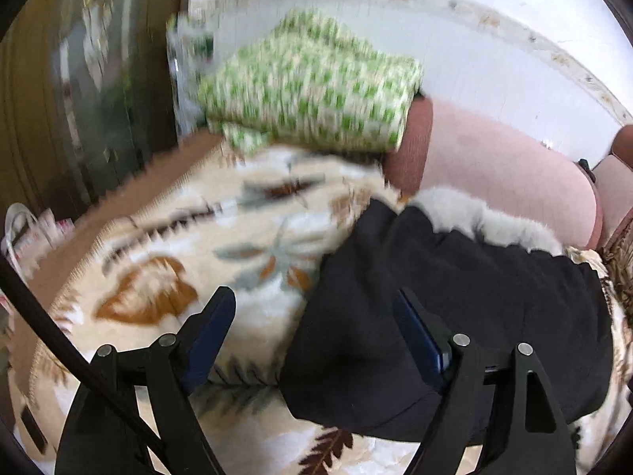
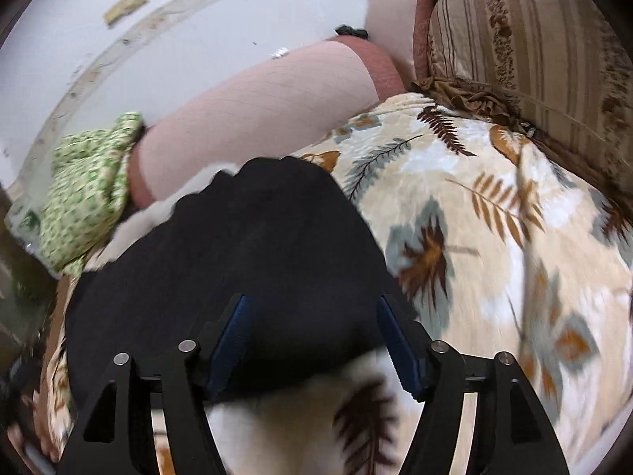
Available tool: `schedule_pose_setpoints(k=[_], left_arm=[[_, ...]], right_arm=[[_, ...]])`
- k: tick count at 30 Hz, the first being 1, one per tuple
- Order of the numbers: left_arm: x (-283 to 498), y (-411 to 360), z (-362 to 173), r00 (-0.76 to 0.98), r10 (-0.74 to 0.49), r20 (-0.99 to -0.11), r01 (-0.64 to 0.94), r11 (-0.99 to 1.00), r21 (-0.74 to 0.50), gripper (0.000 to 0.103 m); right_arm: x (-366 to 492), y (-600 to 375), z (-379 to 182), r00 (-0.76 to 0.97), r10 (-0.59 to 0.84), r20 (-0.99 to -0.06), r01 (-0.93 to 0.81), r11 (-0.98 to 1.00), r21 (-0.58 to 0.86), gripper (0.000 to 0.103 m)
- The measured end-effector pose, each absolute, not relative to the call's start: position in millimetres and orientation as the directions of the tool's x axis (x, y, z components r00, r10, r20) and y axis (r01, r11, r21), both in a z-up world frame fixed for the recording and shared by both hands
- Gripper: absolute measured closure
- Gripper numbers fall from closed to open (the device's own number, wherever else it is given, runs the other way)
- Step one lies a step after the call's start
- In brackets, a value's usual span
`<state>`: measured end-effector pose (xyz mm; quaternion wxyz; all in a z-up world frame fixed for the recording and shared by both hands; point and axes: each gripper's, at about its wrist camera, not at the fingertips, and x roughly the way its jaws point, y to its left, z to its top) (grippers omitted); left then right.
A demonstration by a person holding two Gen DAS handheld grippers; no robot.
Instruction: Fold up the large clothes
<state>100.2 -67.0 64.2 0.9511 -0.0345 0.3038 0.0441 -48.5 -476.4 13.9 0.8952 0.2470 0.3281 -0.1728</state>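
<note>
A black garment [image 1: 455, 316] with a grey furry collar [image 1: 486, 221] lies folded on a cream leaf-patterned blanket [image 1: 198, 245]. My left gripper [image 1: 316, 301] is open and empty, hovering over the garment's left edge where it meets the blanket. In the right wrist view the same black garment [image 2: 245, 245] lies on the blanket [image 2: 494, 213]. My right gripper [image 2: 312, 308] is open and empty, just above the garment's near edge. Both views are motion-blurred.
A folded green-and-white checked cloth [image 1: 312, 83] lies at the far end of the blanket, and shows in the right wrist view [image 2: 87, 182]. A pink bolster [image 1: 502, 170] lies behind the garment. A striped brown cushion [image 2: 534, 51] stands at the right. White wall behind.
</note>
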Motion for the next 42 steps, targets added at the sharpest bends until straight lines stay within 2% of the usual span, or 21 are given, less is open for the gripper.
schedule_pose_setpoints(k=[4,10,16,19,22,24,26,29,32,35,37,42], left_arm=[[64.4,-78.1,93.9,0.887,0.037,-0.459,-0.041,0.999,0.001,0.015],[-11.7,-70.1,140.2,0.955,-0.109,-0.275,0.084,0.991,-0.103,0.006],[-77.1,-57.8,155.1,0.920,-0.226,-0.319,0.198,0.973,-0.118,0.005],[-107.1,-48.6,172.4,0.934,-0.148,-0.324,0.137,0.989,-0.056,0.005],[-137.0,-30.5,195.0,0.961,-0.048,-0.274,0.036,0.998,-0.046,0.005],[-156.7,-20.6,204.8,0.975,0.029,-0.219,-0.038,0.999,-0.037,0.003],[-168.8,-13.8,207.7,0.980,0.041,-0.197,-0.051,0.998,-0.045,0.003],[-174.5,-8.7,198.0,0.961,-0.055,-0.270,0.025,0.993,-0.113,0.003],[-178.0,-15.7,184.3,0.937,-0.079,-0.339,0.036,0.990,-0.133,0.003],[-183.4,-31.4,171.4,0.919,-0.083,-0.386,0.047,0.994,-0.101,0.003],[-186.1,-41.0,165.4,0.913,-0.095,-0.396,0.064,0.994,-0.091,0.003],[-188.0,-60.5,152.8,0.913,-0.076,-0.401,0.058,0.997,-0.058,0.003]], right_arm=[[-91.6,-444.6,24.1,0.747,-0.162,-0.645,0.452,0.835,0.314,0.029],[-127.5,-395.9,68.4,0.823,-0.103,-0.559,0.336,0.882,0.331,0.027],[-166.8,-342.7,131.8,0.922,-0.006,-0.388,0.147,0.930,0.336,0.017],[-185.4,-320.7,159.4,0.950,0.077,-0.303,0.042,0.929,0.368,0.015],[-206.1,-303.2,185.2,0.956,0.201,-0.212,-0.098,0.905,0.414,0.013],[-223.7,-293.7,196.1,0.961,0.237,-0.146,-0.160,0.899,0.408,0.005],[-241.3,-284.0,198.2,0.971,0.219,-0.097,-0.169,0.915,0.366,0.000],[-255.2,-273.8,184.7,0.986,0.117,-0.117,-0.078,0.953,0.291,0.000],[-254.9,-274.5,160.0,0.978,0.047,-0.204,0.016,0.955,0.295,0.000],[-251.7,-283.6,137.6,0.955,0.032,-0.295,0.069,0.943,0.325,0.000],[-250.7,-288.2,128.4,0.942,-0.004,-0.335,0.114,0.944,0.309,0.000],[-253.4,-294.1,119.8,0.930,-0.105,-0.352,0.192,0.956,0.223,0.000]])
